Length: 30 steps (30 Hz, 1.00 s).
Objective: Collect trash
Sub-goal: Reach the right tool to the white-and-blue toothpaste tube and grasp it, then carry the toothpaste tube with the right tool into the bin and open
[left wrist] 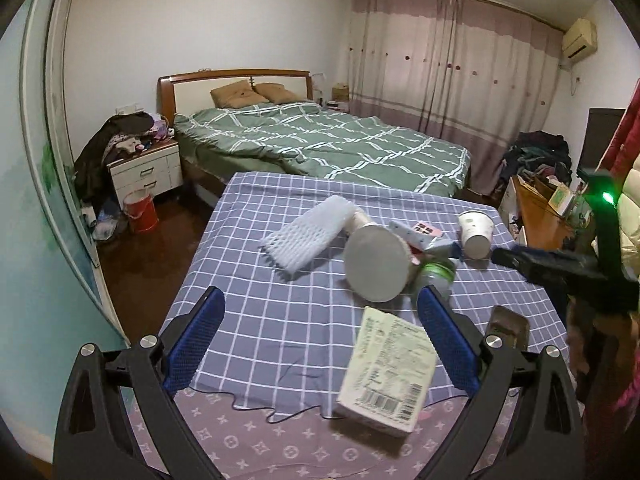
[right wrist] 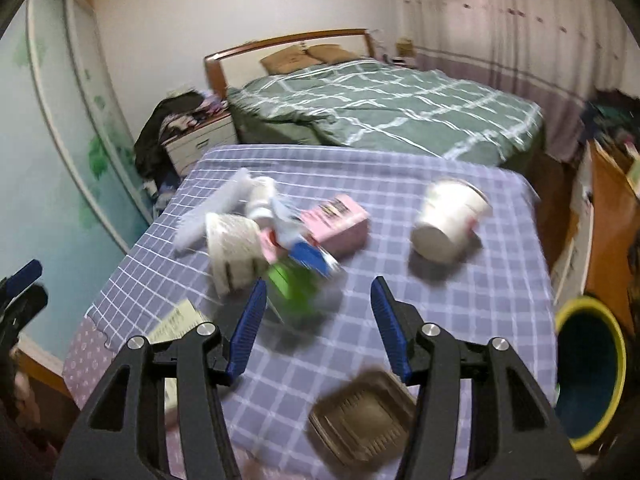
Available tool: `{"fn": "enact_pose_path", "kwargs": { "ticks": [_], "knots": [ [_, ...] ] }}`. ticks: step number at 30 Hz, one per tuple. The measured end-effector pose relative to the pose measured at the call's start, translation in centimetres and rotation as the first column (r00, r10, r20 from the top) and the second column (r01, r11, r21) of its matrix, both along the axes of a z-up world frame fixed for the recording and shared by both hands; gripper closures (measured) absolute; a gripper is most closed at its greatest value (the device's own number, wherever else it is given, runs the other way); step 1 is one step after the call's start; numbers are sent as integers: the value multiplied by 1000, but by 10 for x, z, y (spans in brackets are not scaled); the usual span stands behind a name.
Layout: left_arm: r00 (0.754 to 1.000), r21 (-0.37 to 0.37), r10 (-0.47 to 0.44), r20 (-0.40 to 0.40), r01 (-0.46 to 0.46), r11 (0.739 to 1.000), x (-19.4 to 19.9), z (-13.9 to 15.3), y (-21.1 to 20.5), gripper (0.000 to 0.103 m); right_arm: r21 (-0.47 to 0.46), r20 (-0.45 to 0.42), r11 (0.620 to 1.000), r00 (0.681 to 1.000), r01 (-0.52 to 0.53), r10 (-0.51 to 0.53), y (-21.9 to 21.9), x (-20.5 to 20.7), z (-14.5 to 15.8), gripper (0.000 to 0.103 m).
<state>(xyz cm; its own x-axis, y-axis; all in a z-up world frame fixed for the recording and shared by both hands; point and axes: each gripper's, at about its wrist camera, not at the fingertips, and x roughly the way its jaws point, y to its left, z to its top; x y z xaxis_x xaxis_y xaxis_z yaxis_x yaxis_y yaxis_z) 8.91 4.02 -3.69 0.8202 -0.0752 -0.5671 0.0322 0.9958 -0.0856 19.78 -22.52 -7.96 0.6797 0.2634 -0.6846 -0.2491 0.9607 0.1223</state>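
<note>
Trash on checked worktop (left wrist: pixel 280 320), frame centre: white foam sleeve (left wrist: pixel 306 232), paper cup (left wrist: pixel 475 229) on its side, green-labelled bottle (right wrist: pixel 298 292), barcoded pack (left wrist: pixel 388 372). Left claw (left wrist: pixel 320 316) and right claw (right wrist: pixel 318 300) wide, empty.

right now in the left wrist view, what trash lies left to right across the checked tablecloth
white foam mesh sleeve → round grey-bottomed paper container → green-labelled clear plastic bottle → white paper cup on its side

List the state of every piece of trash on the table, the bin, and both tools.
left tool: open, empty
right tool: open, empty
paper cup: tipped on its side
foam net: lying flat
green-capped bottle: lying down
pink box: lying flat
brown tray: open side up, empty
bin: upright on the floor beside the table
</note>
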Motion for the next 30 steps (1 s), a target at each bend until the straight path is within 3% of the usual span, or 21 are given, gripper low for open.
{"fn": "enact_pose_path", "kwargs": {
  "ticks": [6,12,14,16,18,30],
  "knots": [
    [1000,-11,-7,-6,7,1000,5,-6,9,8,-92,-97,995,995,-46,37,30,57,-21,51],
    [999,-22,-20,-29,20,1000,11,-15,6,8,-88,-165,994,985,-66,51,42,88,-40,51],
    [999,-24,-29,-36,28,999,14,-18,3,8,-87,-175,994,983,-72,56,43,92,-45,59],
    [999,-23,-35,-41,34,999,16,-20,0,8,-96,-175,993,983,-68,50,42,94,-46,73],
    [998,-24,-38,-43,37,999,16,-22,2,8,-87,-177,994,983,-63,47,42,95,-47,79],
    [995,-20,-78,-60,77,997,20,-29,-11,8,-12,-94,999,995,-43,42,19,55,-19,80]
  ]
}}
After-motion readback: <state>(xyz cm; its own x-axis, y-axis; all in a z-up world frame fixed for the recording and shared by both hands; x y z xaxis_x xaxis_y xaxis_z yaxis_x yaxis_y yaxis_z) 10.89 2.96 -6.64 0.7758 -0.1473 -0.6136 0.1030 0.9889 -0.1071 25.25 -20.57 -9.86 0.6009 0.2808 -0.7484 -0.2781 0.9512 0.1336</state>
